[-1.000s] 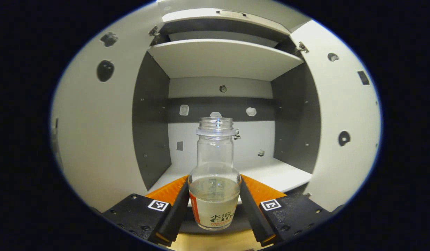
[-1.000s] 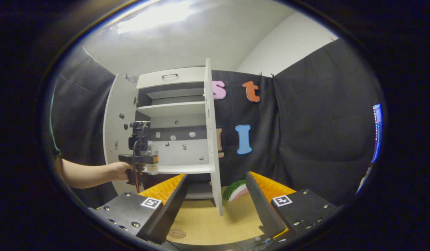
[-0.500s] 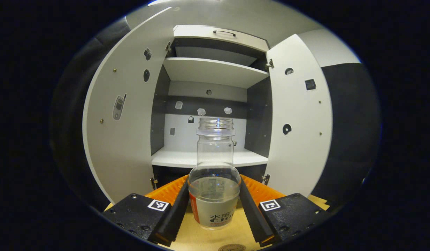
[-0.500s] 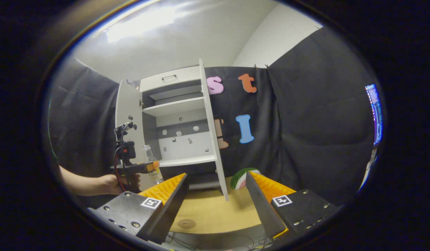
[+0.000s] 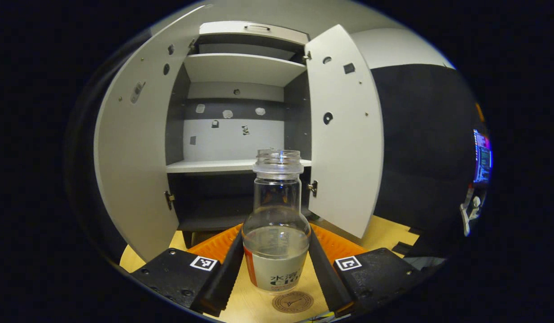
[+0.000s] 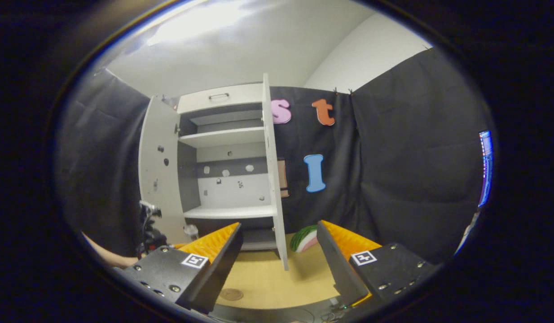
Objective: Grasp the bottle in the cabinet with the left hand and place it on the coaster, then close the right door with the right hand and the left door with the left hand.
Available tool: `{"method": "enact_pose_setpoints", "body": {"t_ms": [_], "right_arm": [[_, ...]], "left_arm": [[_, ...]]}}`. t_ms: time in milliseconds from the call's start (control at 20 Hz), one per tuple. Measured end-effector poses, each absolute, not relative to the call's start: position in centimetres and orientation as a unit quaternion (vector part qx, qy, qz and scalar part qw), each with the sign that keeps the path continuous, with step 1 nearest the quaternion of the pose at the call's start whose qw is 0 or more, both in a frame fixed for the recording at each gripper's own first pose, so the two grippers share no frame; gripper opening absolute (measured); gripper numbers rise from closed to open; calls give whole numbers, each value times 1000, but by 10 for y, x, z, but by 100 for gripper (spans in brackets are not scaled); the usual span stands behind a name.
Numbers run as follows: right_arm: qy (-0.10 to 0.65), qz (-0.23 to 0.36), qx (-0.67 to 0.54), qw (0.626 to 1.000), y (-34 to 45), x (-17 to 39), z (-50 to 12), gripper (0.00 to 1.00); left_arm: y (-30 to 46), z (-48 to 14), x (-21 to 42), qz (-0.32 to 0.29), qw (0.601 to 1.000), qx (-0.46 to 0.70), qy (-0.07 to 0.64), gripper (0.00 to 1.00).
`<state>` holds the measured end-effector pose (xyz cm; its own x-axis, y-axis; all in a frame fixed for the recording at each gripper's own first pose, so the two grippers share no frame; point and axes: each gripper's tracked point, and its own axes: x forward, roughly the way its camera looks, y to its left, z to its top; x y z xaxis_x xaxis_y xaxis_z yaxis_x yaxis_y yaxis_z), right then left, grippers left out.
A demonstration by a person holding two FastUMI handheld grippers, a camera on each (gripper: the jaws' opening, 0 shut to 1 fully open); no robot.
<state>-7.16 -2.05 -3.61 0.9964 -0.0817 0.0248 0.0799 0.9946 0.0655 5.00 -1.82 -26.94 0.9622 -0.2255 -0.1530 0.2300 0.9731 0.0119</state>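
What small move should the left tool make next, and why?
Probably ease back toward the camera and lower: the left tool grips the bottle out of the cabinet, while the coaster lies nearer than its base.

Bottle (image 5: 277, 233) just behind coaster (image 5: 292, 302)

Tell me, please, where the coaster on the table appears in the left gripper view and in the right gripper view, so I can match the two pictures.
Left gripper view: the coaster lies at the bottom centre, on the table just below the held bottle.
Right gripper view: the coaster lies low and left of centre, on the table beside that gripper's left finger.
Shared landmark: the open right door of the cabinet.
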Motion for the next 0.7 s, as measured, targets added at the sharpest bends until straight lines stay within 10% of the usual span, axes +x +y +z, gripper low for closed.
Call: {"method": "enact_pose_setpoints", "body": {"t_ms": [700], "right_arm": [[13,7,31,999,52,2,-65,100]], "left_arm": [[-52,-413,34,-185,976,22,115,81]]}}
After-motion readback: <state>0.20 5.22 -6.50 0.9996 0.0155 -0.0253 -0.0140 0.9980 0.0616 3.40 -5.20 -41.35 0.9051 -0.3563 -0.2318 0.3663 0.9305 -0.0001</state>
